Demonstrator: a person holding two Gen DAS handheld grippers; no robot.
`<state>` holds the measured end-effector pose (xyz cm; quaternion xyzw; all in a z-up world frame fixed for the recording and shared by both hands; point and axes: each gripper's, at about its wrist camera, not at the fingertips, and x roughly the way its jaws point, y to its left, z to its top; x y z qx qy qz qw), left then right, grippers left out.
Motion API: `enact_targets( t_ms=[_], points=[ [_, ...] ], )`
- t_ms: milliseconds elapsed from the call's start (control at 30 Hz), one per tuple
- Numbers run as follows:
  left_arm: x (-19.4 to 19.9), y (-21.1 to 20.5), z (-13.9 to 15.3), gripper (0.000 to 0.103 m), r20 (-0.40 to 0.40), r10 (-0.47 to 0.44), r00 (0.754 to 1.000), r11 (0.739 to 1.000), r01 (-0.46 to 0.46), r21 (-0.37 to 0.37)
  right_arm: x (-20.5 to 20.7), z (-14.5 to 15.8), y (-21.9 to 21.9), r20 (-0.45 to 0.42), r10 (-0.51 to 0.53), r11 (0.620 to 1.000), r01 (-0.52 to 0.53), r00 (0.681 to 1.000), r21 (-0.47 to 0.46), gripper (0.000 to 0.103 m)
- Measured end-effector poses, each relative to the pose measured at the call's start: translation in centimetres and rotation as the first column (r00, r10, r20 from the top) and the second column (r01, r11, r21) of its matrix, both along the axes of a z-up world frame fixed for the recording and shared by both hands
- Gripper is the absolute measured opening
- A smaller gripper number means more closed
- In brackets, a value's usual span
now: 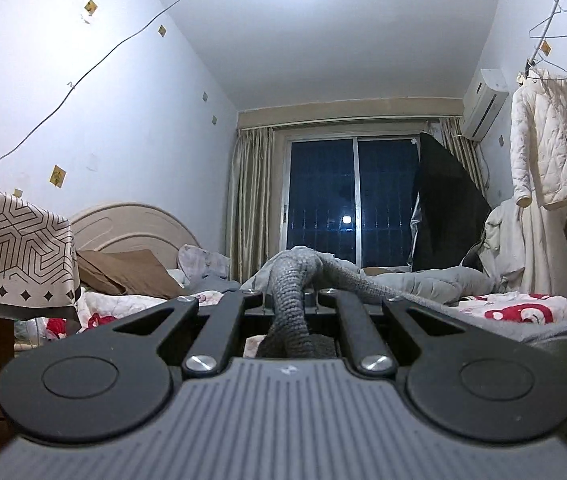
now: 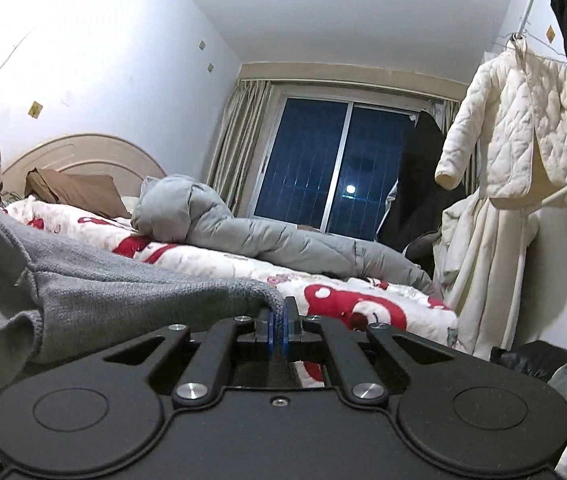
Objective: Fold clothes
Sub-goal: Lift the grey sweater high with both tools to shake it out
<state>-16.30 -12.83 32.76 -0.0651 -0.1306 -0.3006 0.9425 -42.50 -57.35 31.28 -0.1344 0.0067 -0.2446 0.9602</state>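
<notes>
A grey knitted sweater (image 2: pixel 95 288) lies across the bed, stretched between both grippers. My right gripper (image 2: pixel 280 320) is shut on the sweater's edge, the knit pinched between its blue pads just above the bedspread. My left gripper (image 1: pixel 289 294) is shut on a bunched grey knit part of the same sweater (image 1: pixel 289 280), which rises between the fingers and trails off to the right. The left fingertips are hidden by the fabric.
The bed has a white bedspread with red prints (image 2: pixel 335 300). A grey puffer jacket (image 2: pixel 219 224) lies across it. A cream quilted coat (image 2: pixel 515 140) hangs on a rack at right. Brown cardboard (image 1: pixel 131 268) leans at the headboard. A patterned cloth covers a stand (image 1: pixel 11 248) at left.
</notes>
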Motion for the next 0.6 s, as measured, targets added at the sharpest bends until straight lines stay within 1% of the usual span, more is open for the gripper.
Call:
enact_targets(
  t_ms=[133,167,233,300,367,433,467,500,533,567,600],
  points=[
    [2.4,-1.1,-0.2,0.007,-0.056,-0.016,0.998,1.0,0.017,0.018,-0.2,0.4,-0.8,-0.042,0.003,1.0,-0.002,0.999,0.016,0.003],
    [3.7,-1.9,-0.7,0.007,-0.085,-0.02,0.996,0.999,0.022,0.027,0.3,0.2,-1.3,-0.059,0.005,1.0,-0.004,0.998,0.022,0.003],
    [6.9,-4.1,-1.8,0.007,-0.159,-0.035,0.987,0.998,0.043,0.045,2.0,-0.9,-2.9,-0.097,0.005,0.998,0.001,0.995,0.066,0.003],
    [10.3,-7.7,-4.1,0.007,-0.205,-0.004,0.979,0.994,0.026,0.109,4.5,-2.5,-5.2,-0.146,0.002,0.993,0.015,0.989,0.119,0.003],
    [14.1,-12.0,-7.6,0.008,-0.23,0.03,0.973,0.984,0.012,0.179,8.2,-4.7,-8.2,-0.209,-0.003,0.983,0.042,0.978,0.181,0.003],
    [18.0,-16.2,-11.1,0.01,-0.257,0.056,0.965,0.97,0.008,0.243,12.3,-7.9,-10.9,-0.273,-0.027,0.973,0.087,0.962,0.212,0.004],
    [19.8,-18.2,-13.1,0.019,-0.274,0.067,0.959,0.962,0.011,0.273,14.4,-9.6,-12.3,-0.305,-0.039,0.968,0.112,0.951,0.225,0.008],
    [21.5,-20.2,-15.4,0.033,-0.296,0.075,0.952,0.953,0.019,0.301,16.9,-11.8,-13.8,-0.346,-0.068,0.959,0.157,0.936,0.237,0.028],
    [23.1,-22.1,-17.8,0.042,-0.312,0.102,0.945,0.939,0.012,0.343,19.0,-14.2,-15.1,-0.387,-0.099,0.946,0.208,0.917,0.25,0.04],
    [24.0,-23.3,-19.9,0.052,-0.332,0.135,0.934,0.924,0.003,0.383,21.0,-16.6,-16.5,-0.427,-0.128,0.93,0.258,0.895,0.261,0.046],
    [24.4,-23.7,-21.8,0.052,-0.368,0.148,0.918,0.917,0.012,0.398,22.2,-19.0,-17.2,-0.474,-0.143,0.916,0.297,0.869,0.268,0.047]
  ],
)
